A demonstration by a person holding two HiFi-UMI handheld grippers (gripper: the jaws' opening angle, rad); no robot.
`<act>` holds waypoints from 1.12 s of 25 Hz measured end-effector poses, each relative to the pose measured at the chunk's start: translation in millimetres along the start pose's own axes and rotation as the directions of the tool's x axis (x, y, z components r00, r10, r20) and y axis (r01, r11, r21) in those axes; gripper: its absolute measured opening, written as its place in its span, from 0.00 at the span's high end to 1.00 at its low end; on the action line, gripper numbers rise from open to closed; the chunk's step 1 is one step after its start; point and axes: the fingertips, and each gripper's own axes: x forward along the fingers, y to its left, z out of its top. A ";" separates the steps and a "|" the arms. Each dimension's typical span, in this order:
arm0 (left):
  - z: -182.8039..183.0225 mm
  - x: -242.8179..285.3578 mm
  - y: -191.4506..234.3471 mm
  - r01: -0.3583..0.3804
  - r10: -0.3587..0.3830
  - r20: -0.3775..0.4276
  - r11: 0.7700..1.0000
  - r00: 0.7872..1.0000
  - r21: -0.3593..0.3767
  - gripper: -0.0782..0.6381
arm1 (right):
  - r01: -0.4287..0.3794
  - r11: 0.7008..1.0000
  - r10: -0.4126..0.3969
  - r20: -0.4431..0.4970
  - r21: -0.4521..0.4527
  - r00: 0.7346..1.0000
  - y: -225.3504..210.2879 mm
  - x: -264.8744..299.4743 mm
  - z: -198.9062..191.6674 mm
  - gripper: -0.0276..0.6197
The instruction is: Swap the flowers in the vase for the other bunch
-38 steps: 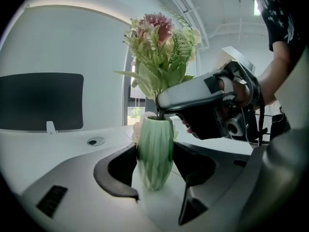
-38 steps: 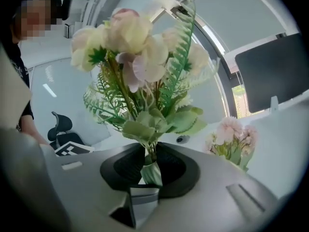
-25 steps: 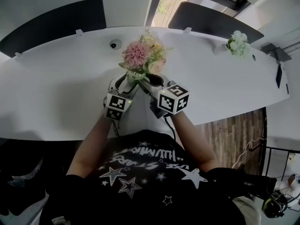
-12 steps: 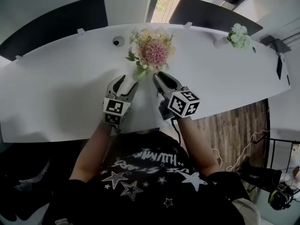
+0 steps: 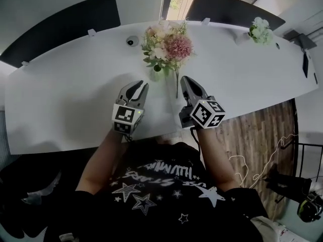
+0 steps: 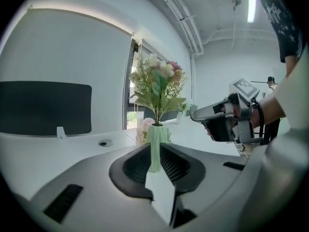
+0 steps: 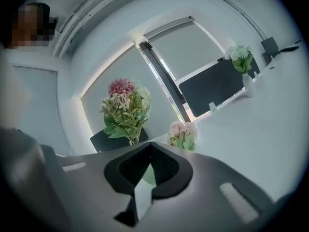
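A pale green ribbed vase (image 6: 154,135) stands on the white table (image 5: 60,95) with a mixed bouquet (image 5: 164,45) (image 6: 157,88) (image 7: 126,108) upright in it. In the head view the blooms hide most of the vase. A smaller pink bunch (image 6: 143,128) (image 7: 182,135) lies on the table just behind the vase. My left gripper (image 5: 137,86) (image 6: 155,150) sits short of the vase. Its jaws are closing, only a narrow gap is left and nothing is between them. My right gripper (image 5: 185,79) (image 7: 150,148) (image 6: 194,115) is shut and empty, to the right of the vase.
A small vase of white flowers (image 5: 260,32) (image 7: 241,57) stands at the far right of the table. A round cable grommet (image 5: 132,41) (image 6: 105,142) lies left of the bouquet. Dark partition screens (image 5: 65,24) line the far edge. The near edge is at the person's body.
Both grippers have drawn back from the base of the bouquet toward the person. Their jaws have gone from wide apart to nearly or fully together. The bouquet now stands free.
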 end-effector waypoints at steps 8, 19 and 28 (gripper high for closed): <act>10.8 -15.3 -30.6 -0.088 0.087 0.034 0.996 0.996 0.025 0.88 | -0.067 0.998 0.067 -0.010 -0.001 0.998 -3.2 -31.3 -2.9 0.95; 12.0 -60.3 -104.0 -0.173 0.172 0.058 0.985 0.983 0.003 0.88 | -0.175 0.985 0.174 -0.039 -0.005 0.984 2.3 -104.8 -14.0 0.95; 0.2 -107.3 -167.9 -0.261 0.262 0.070 0.965 0.962 -0.025 0.88 | -0.237 0.970 0.233 -0.083 -0.044 0.969 10.3 -181.4 -27.7 0.95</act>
